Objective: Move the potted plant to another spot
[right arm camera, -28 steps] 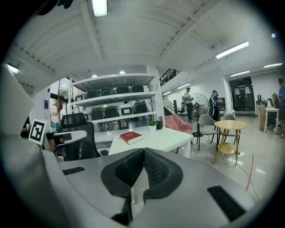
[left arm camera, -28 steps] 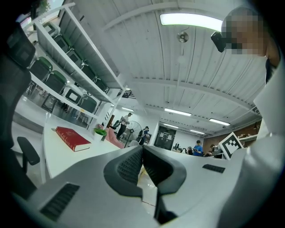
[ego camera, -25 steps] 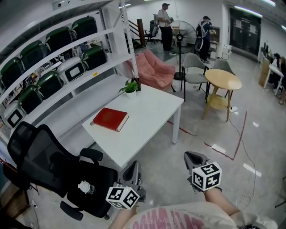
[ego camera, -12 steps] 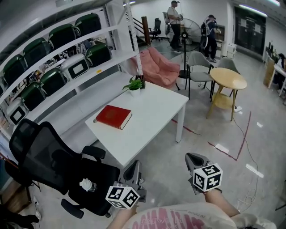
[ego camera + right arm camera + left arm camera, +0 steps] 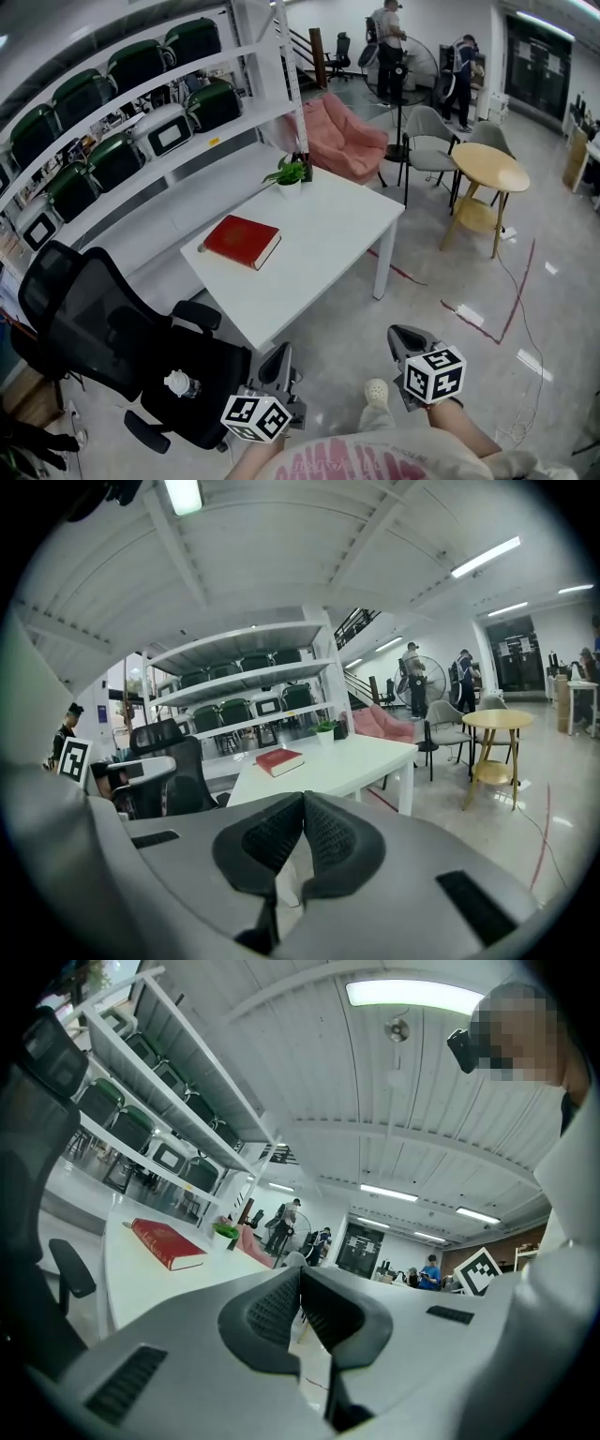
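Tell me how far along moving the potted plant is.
Nothing looks done: the potted plant sits at the white table's far corner. Nothing in hand: left gripper and right gripper are shut, empty, short of the table. Left: reach, grasp and relocate it.

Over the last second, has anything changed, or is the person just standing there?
A shoe has come into sight between the left tool and right tool, so the person seems to be stepping toward the white table. Nothing was grasped or released. Both tools stay shut and empty; the potted plant and red book sit untouched on the table.
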A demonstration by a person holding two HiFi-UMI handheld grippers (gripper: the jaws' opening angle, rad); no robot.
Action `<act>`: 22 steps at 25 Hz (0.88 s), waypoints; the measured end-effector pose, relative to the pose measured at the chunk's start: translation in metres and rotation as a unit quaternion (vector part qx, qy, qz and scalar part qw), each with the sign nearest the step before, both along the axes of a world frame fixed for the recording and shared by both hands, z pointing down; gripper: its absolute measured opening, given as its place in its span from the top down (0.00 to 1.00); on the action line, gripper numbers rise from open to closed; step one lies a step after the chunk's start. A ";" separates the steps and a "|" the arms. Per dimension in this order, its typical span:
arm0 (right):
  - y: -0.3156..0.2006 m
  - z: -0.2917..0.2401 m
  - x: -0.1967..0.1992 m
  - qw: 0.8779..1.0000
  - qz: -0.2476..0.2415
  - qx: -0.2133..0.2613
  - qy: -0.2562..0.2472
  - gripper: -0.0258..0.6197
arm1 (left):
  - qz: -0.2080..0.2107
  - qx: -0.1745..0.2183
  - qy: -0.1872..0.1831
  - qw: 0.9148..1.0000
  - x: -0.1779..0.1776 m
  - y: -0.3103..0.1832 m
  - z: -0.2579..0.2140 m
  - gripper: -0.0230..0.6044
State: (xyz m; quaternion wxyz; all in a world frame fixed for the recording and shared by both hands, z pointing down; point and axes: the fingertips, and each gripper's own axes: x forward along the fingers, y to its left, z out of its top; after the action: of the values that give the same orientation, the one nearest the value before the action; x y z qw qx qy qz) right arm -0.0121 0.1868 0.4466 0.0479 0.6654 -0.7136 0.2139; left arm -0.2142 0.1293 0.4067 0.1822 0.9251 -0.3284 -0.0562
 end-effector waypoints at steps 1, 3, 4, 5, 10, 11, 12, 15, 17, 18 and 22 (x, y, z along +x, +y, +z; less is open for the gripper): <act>-0.007 -0.002 0.004 1.000 -0.001 0.003 -0.002 0.94 | -0.001 0.003 -0.001 1.000 0.004 -0.005 -0.002 0.92; -0.023 -0.005 0.012 1.000 -0.005 0.008 -0.008 0.94 | -0.004 0.008 -0.001 1.000 0.012 -0.017 -0.005 0.92; -0.032 -0.006 0.016 1.000 -0.008 0.011 -0.010 0.94 | -0.005 0.010 -0.001 1.000 0.017 -0.024 -0.006 0.92; -0.040 -0.007 0.020 1.000 -0.012 0.013 -0.011 0.94 | -0.008 0.012 -0.001 1.000 0.022 -0.031 -0.007 0.92; -0.091 -0.019 0.051 0.999 -0.024 0.023 -0.013 0.94 | -0.020 0.020 0.000 1.000 0.050 -0.071 -0.017 0.92; -0.102 -0.023 0.058 0.999 -0.028 0.026 -0.017 0.94 | -0.023 0.022 0.000 0.999 0.056 -0.081 -0.020 0.92; -0.114 -0.027 0.064 0.999 -0.033 0.029 -0.020 0.94 | -0.027 0.023 0.001 0.999 0.062 -0.091 -0.022 0.92; -0.146 -0.037 0.077 0.998 -0.049 0.038 -0.015 0.94 | -0.038 0.029 0.008 0.999 0.079 -0.118 -0.029 0.92; -0.165 -0.040 0.086 0.997 -0.060 0.041 -0.005 0.94 | -0.045 0.031 0.014 0.998 0.089 -0.135 -0.031 0.92; -0.175 -0.042 0.090 0.997 -0.065 0.041 -0.001 0.94 | -0.049 0.031 0.016 0.998 0.095 -0.143 -0.031 0.92; -0.213 -0.045 0.114 0.996 -0.081 0.047 0.010 0.94 | -0.065 0.028 0.026 0.997 0.117 -0.176 -0.031 0.92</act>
State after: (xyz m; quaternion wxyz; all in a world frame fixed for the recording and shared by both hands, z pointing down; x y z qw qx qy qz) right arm 0.1021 -0.0262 0.4011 0.0407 0.6093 -0.7736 0.1692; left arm -0.0970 -0.0471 0.3761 0.1608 0.9048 -0.3811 -0.1014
